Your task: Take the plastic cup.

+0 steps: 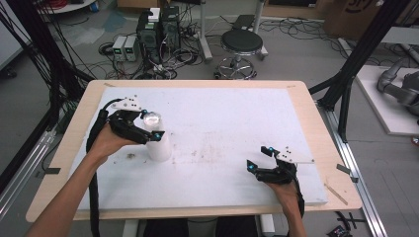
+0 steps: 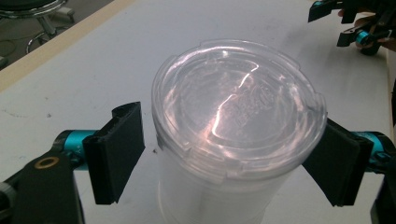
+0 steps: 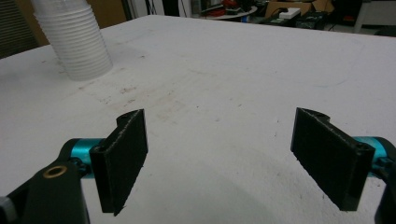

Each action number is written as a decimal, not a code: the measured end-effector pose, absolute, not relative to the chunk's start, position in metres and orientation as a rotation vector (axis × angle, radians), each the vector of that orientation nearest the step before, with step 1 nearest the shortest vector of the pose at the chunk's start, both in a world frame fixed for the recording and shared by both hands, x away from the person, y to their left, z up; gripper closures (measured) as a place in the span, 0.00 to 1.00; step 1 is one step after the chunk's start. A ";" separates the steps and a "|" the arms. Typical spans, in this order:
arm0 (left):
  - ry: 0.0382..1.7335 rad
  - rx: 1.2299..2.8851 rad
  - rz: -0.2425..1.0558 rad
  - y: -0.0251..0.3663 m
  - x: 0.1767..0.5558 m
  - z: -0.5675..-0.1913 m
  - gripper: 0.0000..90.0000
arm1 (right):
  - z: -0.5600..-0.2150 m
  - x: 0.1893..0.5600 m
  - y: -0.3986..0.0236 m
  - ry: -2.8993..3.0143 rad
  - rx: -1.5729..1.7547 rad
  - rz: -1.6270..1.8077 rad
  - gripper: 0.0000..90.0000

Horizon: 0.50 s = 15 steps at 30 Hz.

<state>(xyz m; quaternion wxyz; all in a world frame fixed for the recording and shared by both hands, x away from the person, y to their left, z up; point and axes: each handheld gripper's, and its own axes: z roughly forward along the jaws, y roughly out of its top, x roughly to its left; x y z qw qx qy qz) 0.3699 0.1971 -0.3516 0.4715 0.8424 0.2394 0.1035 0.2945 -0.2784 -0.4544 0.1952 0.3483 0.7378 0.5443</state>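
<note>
A: Where does the left gripper [image 1: 149,124] sit?

B: Over the left part of the white board [image 1: 237,113], at the top of a stack of white plastic cups [image 1: 159,143]. A clear lid [image 2: 239,107] caps the stack.

A: Is it clamped on anything?

B: In the left gripper view, the two black jaws stand either side of the lid and the cup wall under it. The jaw at that view's left stands just clear of the rim, with a sliver of board showing between. The jaw at the right lies tucked under the lid's edge, and whether it touches cannot be told. So the jaws are spread around the stack, not pressed on it.

A: And the right gripper [image 1: 260,158]?

B: It rests low near the board's near right area, held by the person's right hand [image 1: 286,190]. Its own view shows the jaws wide apart with bare, scuffed board between them, gripping nothing.

A: Where is the stack from there?

B: Well ahead of its jaws and off to that view's left; the ribbed cups [image 3: 74,42] stand upright on the board.
</note>
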 end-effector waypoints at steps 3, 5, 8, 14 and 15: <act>0.584 2.078 0.248 0.197 0.370 -0.353 0.24 | -0.454 0.295 -0.278 2.068 0.978 1.523 0.21; 0.586 2.080 0.246 0.196 0.370 -0.353 0.25 | -0.454 0.295 -0.278 2.067 0.981 1.525 0.21; 0.585 2.079 0.238 0.198 0.371 -0.353 0.31 | -0.454 0.295 -0.278 2.068 0.981 1.524 0.21; 0.583 2.079 0.235 0.198 0.370 -0.352 0.37 | -0.454 0.296 -0.278 2.071 0.985 1.521 0.21; 0.583 2.080 0.235 0.198 0.370 -0.352 0.37 | -0.454 0.296 -0.278 2.072 0.987 1.520 0.21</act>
